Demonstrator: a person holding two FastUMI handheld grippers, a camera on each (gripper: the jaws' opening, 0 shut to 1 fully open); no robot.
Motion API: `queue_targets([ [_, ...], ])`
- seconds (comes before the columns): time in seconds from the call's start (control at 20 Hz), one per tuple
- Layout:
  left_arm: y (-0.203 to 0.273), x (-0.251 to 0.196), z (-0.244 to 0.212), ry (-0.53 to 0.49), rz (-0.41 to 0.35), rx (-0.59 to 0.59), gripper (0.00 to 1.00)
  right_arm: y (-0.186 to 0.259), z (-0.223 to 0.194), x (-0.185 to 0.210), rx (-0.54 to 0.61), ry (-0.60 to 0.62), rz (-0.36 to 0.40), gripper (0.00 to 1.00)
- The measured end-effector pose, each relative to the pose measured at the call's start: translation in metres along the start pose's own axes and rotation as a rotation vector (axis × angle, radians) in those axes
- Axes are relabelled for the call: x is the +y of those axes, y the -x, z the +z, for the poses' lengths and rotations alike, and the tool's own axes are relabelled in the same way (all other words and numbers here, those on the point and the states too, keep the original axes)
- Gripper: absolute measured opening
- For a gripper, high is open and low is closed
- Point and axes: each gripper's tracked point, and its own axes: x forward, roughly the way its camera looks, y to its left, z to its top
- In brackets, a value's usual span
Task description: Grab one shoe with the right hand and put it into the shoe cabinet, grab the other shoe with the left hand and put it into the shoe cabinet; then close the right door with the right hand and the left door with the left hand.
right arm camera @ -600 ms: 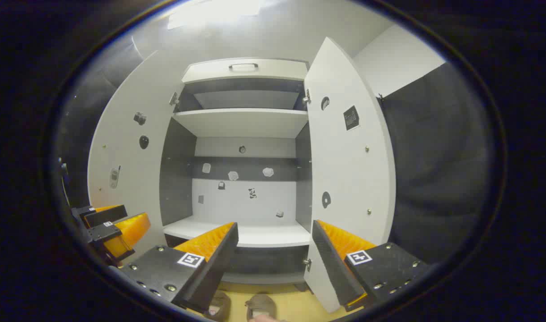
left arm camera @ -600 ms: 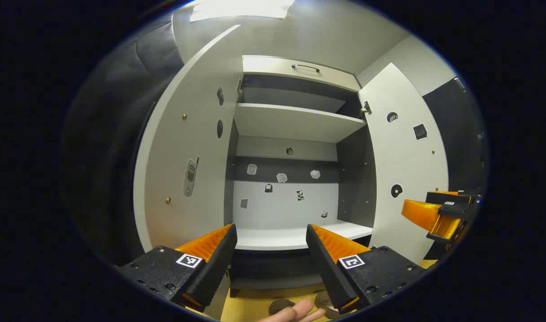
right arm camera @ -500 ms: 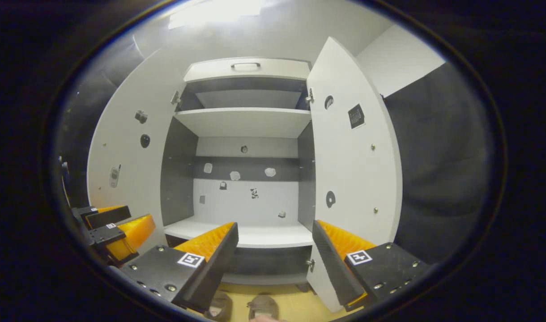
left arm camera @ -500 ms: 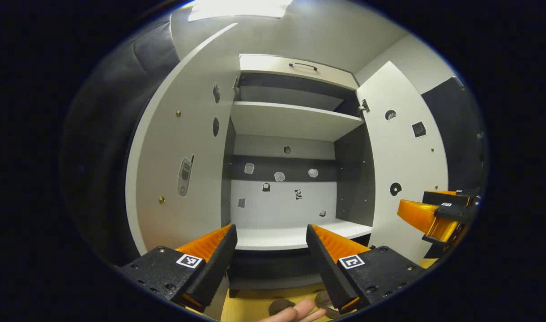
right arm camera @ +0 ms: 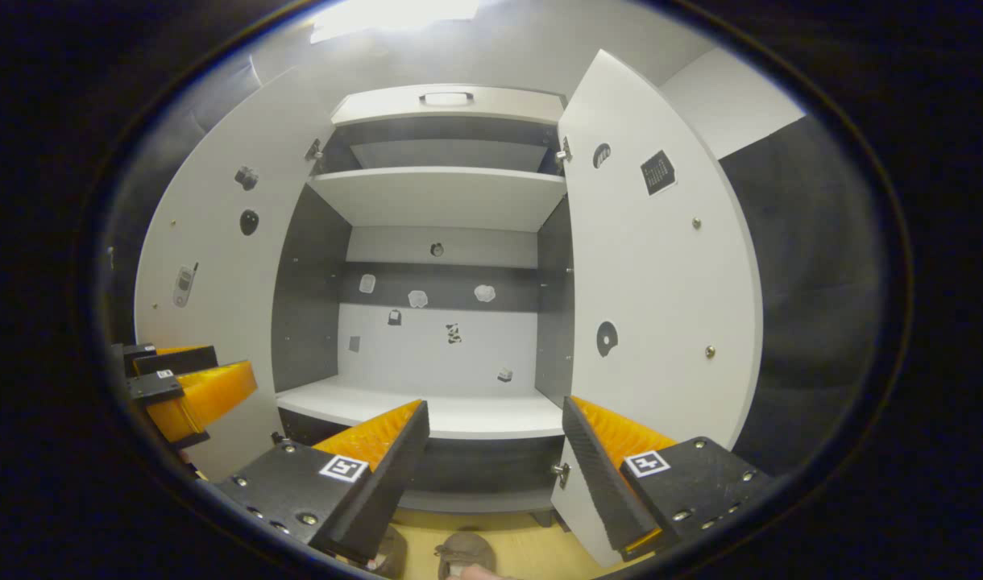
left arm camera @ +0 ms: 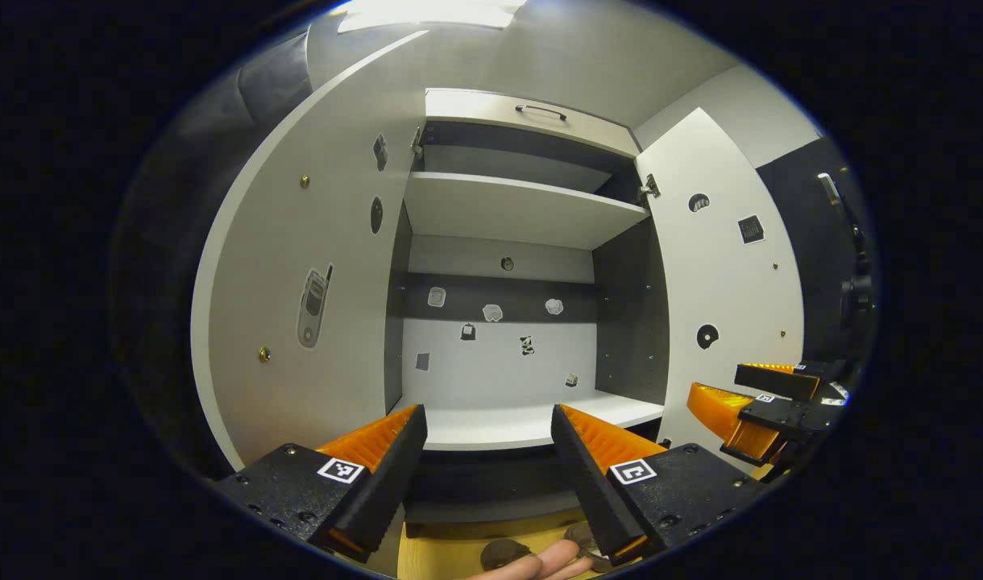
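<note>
Shoe cabinet [right arm camera: 447, 201] stands wide open ahead of both cameras, its left door [left arm camera: 298, 258] and right door [right arm camera: 653, 266] swung out toward the viewer, and the lower shelf [right arm camera: 427, 407] inside lies bare, so neither shoe has gone in yet. On the yellow floor [right arm camera: 524, 556] just in front of the cabinet base, low at the edge of the right gripper view, sit the two brownish shoes [right arm camera: 463, 552], side by side and near the person's hand [left arm camera: 540, 561]; only their tops show, so their make is hard to tell. They look soft and light, likely to sag if pinched at the toe, so my judgement is that the firmer heel collar or the side wall of the opening is the better place to take hold, with the sole kept level. Right tongs [right arm camera: 491, 451] are spread wide, holding and touching nothing, poised above the shoes. Left tongs [left arm camera: 487, 451] are likewise spread wide and empty, hanging in front of the shelf edge.
</note>
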Motion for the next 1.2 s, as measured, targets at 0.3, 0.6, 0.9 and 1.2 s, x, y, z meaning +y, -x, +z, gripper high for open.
queue_targets([
  [0.3,-0.008,0.003,0.000,0.016,0.047,-0.010,0.95,-0.006,-0.046,0.006,0.054,0.013,0.040,1.00],
  [0.6,-0.019,0.019,-0.009,0.035,0.082,0.013,0.95,0.006,-0.163,0.018,0.264,-0.050,0.084,1.00],
  [0.9,-0.029,0.016,-0.016,-0.001,0.076,0.022,0.95,0.030,-0.284,0.023,0.566,-0.139,0.113,1.00],
  [1.2,-0.045,0.033,-0.034,-0.024,0.130,0.075,0.95,0.049,-0.332,0.046,0.687,-0.115,0.175,1.00],
])
